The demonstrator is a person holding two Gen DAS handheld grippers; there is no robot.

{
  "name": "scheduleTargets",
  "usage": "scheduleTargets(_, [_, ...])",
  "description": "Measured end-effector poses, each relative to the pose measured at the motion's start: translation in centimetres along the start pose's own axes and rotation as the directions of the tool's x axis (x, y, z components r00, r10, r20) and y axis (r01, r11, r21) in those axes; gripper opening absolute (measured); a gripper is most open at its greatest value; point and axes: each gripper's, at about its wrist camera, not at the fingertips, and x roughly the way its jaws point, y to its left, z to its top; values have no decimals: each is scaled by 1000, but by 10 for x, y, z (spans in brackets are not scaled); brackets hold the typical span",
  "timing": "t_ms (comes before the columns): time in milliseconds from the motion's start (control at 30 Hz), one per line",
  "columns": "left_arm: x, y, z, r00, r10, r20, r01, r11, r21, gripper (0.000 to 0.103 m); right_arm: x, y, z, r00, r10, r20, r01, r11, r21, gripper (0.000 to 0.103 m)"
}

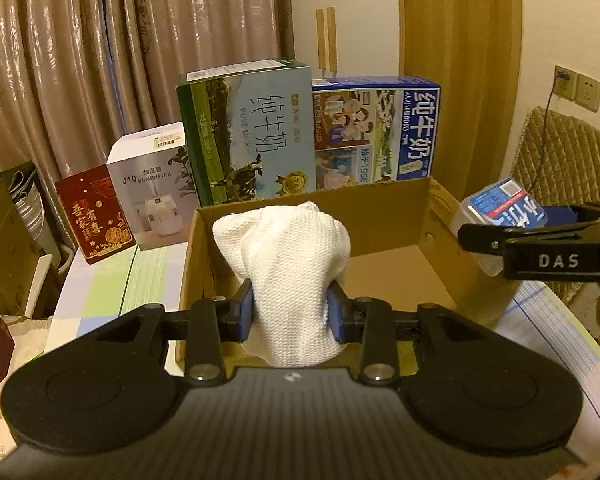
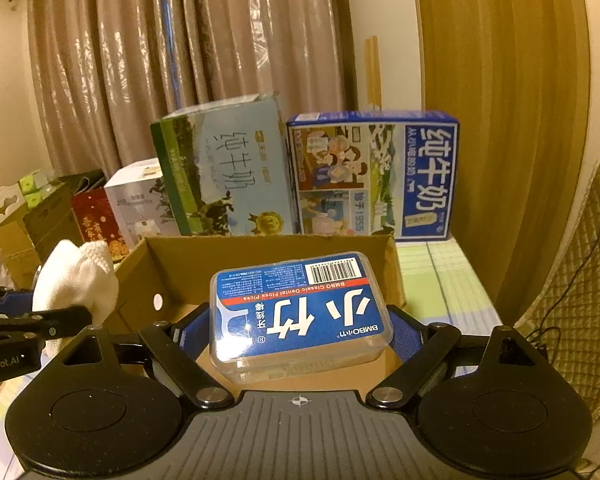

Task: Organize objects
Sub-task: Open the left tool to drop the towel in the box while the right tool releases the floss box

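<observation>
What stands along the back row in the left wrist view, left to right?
Red gift box → white humidifier box → green milk carton box → blue milk carton box.

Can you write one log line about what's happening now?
left gripper: holds white cloth | right gripper: holds floss box | both above cardboard box

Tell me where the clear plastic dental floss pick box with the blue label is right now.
The clear plastic floss pick box is clamped in the right gripper, held above the open brown cardboard box, right of the white knitted cloth.
</observation>
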Motion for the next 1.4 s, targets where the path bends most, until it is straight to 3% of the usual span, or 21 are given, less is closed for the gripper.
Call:
scheduleTargets(433, [46, 5, 6, 999, -7, -34, 7, 1000, -26, 32, 41, -8, -9, 998, -8, -65, 10, 1000, 20, 86])
scheduleTargets(500, [50, 6, 6, 1000, -17, -24, 16, 999, -34, 34, 42, -10, -9, 998, -11, -64, 13, 1000, 25, 86])
scheduleTargets(567, [55, 8, 5, 1000, -15, -4, 15, 999, -50, 46, 42, -11, -10, 998, -12, -65, 14, 999, 29, 86])
scheduleTargets(600, [56, 9, 4, 1000, -2, -3, 2, 998, -58, 47, 43, -11, -10, 998, -9, -66, 11, 999, 30, 86])
scheduleTargets(967, [49, 22, 5, 999, 31, -13, -32, 997, -73, 49, 47, -10, -11, 996, 59, -70, -54, 995, 82, 87])
scheduleTargets(1067, [47, 25, 3, 999, 32, -16, -33, 996, -83, 50, 48, -12, -12, 995, 85, -45, -79, 990, 115, 101])
scheduleTargets(1400, [37, 34, -2, 999, 48, -4, -48, 996, -69, 65, 34, -13, -4, 997, 71, 16, -72, 991, 110, 101])
